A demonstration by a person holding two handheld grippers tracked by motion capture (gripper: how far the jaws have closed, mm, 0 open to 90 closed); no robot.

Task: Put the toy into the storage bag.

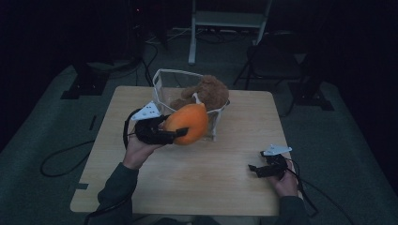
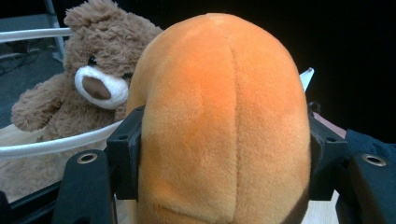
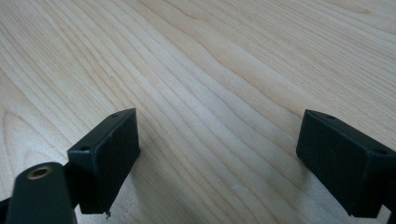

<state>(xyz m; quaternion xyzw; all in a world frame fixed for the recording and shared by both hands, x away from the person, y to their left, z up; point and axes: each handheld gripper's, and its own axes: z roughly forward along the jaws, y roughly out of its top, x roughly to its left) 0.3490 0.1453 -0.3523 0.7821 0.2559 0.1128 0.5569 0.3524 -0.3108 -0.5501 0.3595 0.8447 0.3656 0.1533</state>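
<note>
A dim room with dark floor surrounds a pale wooden surface (image 1: pixel 225 154), and a white wire basket (image 1: pixel 162 77) stands at its far middle. From the high view, a brown teddy bear (image 1: pixel 209 89) sits inside the basket. The left tongs (image 1: pixel 176 133) hold an orange plush toy (image 1: pixel 190 122) in the air just in front of the basket, against its near rim. The right tongs (image 1: pixel 256 169) rest low on the surface, well to the right of the basket and nearer the person.

In the left gripper view, the orange plush toy (image 2: pixel 219 126) sits between the two black jaws, which are clamped on its sides; the fabric bulges around them. It looks soft, light and squashy, not fragile or slippery, so a firm squeeze across its middle should hold it well. The teddy bear (image 2: pixel 88 79) shows behind the basket's white rim (image 2: pixel 56 142), facing the camera.

In the right gripper view, the right tongs (image 3: pixel 217 154) stand wide apart and empty, with only bare wood grain of the surface (image 3: pixel 210 70) between the jaws.
</note>
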